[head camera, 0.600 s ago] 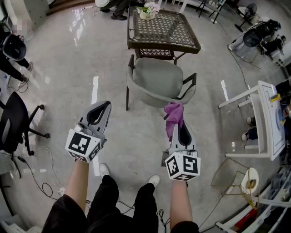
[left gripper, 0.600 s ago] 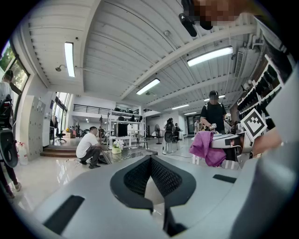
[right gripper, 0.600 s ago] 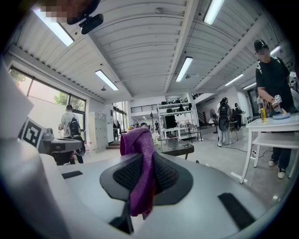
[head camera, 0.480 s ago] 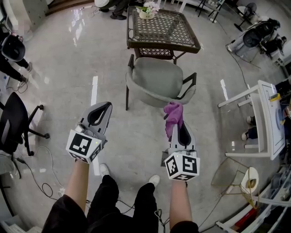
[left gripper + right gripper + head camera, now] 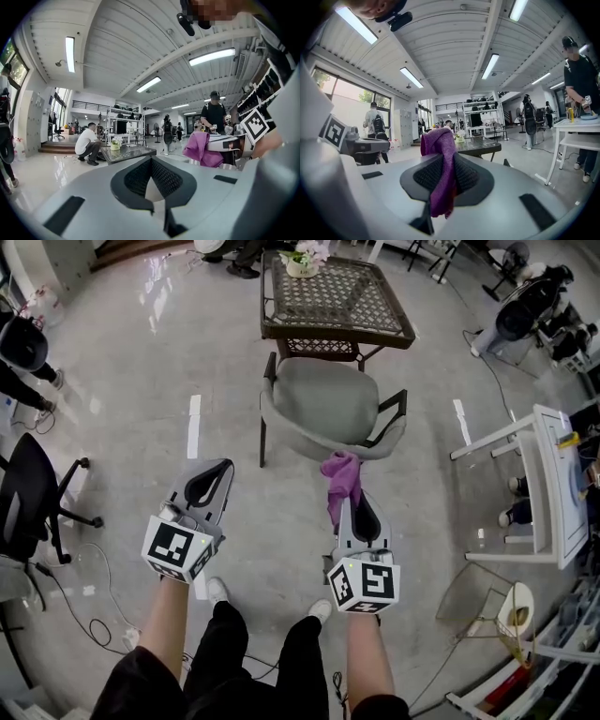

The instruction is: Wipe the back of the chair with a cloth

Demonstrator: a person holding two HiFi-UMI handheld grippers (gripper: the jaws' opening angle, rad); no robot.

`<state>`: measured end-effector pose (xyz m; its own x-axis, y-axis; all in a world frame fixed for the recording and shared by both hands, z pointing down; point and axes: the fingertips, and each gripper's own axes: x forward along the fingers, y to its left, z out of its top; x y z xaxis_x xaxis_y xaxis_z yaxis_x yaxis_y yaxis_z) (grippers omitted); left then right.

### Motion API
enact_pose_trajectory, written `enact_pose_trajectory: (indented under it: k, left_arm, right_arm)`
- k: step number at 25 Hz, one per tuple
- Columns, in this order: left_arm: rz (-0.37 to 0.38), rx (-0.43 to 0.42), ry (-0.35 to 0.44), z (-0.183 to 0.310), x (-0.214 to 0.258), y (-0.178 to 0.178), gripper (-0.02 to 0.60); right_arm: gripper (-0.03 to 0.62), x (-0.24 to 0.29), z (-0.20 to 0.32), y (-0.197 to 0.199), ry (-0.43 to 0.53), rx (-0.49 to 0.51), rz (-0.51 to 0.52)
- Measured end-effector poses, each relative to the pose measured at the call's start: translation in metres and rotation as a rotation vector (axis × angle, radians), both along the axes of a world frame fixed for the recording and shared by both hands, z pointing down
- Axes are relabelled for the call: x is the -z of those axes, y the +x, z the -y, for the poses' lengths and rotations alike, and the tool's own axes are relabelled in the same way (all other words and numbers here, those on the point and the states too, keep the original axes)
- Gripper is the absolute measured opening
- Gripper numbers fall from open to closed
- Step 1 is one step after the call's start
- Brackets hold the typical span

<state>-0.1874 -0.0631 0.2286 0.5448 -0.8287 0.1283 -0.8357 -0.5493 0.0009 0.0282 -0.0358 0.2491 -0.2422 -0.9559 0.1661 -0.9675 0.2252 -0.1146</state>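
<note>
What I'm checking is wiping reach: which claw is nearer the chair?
Right. The right claw, holding the cloth, is just short of the chair; the left claw sits farther back, leftward.

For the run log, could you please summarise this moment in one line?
phase: approach | right gripper: shut on purple cloth | left gripper: shut, empty | chair: back just beyond cloth

Bright workroom with a glossy grey floor.
A dark lattice-topped surface carries a flower pot near its far edge; a black office chair stands at left, a white table at right.
</note>
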Motion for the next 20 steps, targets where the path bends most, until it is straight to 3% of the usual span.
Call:
enact_pose_trajectory:
  k: [9,20]
  left_arm:
    - [-0.024,0.023,-0.026,0.005,0.002,-0.031,0.009]
    - [-0.017,0.055,-0.056,0.012,-0.028,-0.05,0.009]
  right_arm:
    - [0.072,-0.003,0.014,-0.04,-0.034,0.024,0.017]
    - [0.072,-0.033,0.044,-0.11,-0.052,0.168,0.013]
